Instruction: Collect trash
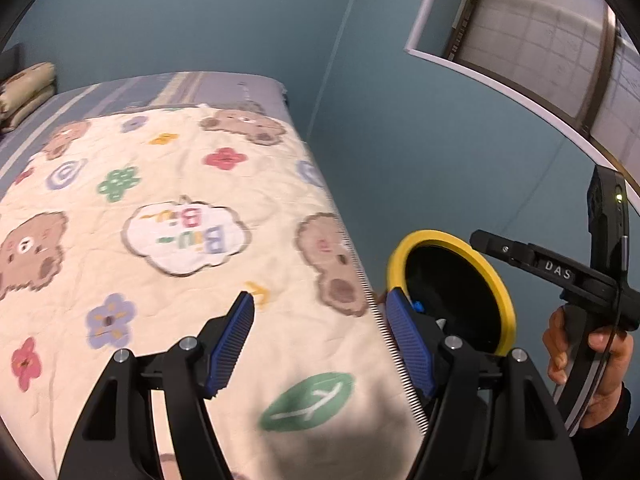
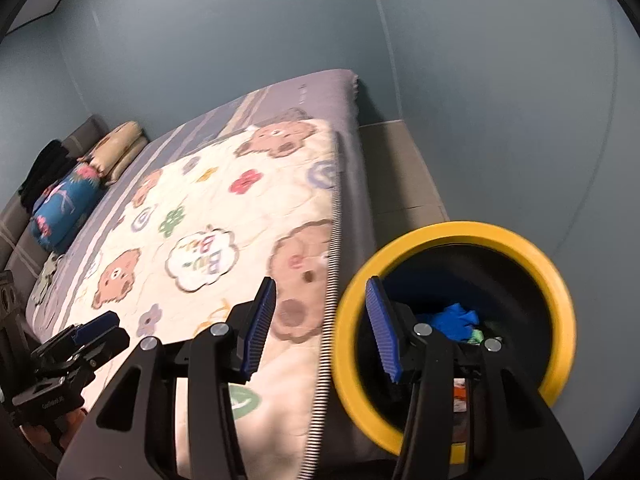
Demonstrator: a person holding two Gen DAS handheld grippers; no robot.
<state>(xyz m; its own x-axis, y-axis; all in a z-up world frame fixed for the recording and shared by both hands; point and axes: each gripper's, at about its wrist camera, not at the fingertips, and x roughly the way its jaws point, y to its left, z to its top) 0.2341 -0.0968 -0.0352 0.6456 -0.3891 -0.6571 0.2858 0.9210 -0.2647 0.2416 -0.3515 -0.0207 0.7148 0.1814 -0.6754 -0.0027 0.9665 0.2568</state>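
Note:
A black trash bin with a yellow rim (image 2: 560,280) stands on the floor beside the bed. It also shows in the left wrist view (image 1: 502,280). Inside it lie a blue crumpled glove (image 2: 456,318), a green scrap (image 2: 477,336) and other scraps. My right gripper (image 2: 322,324) is open and empty, above the bed edge and the bin's near rim. My left gripper (image 1: 320,320) is open and empty over the cream bear-print quilt (image 1: 180,240). No loose trash shows on the quilt.
The bed carries the quilt (image 2: 224,240) over a grey sheet (image 2: 304,96), with a blue floral cushion (image 2: 64,208) and beige pillows (image 2: 120,148) at its head. Blue-grey walls stand behind; a window (image 1: 540,40) is upper right. A tiled floor strip (image 2: 404,168) runs beside the bed.

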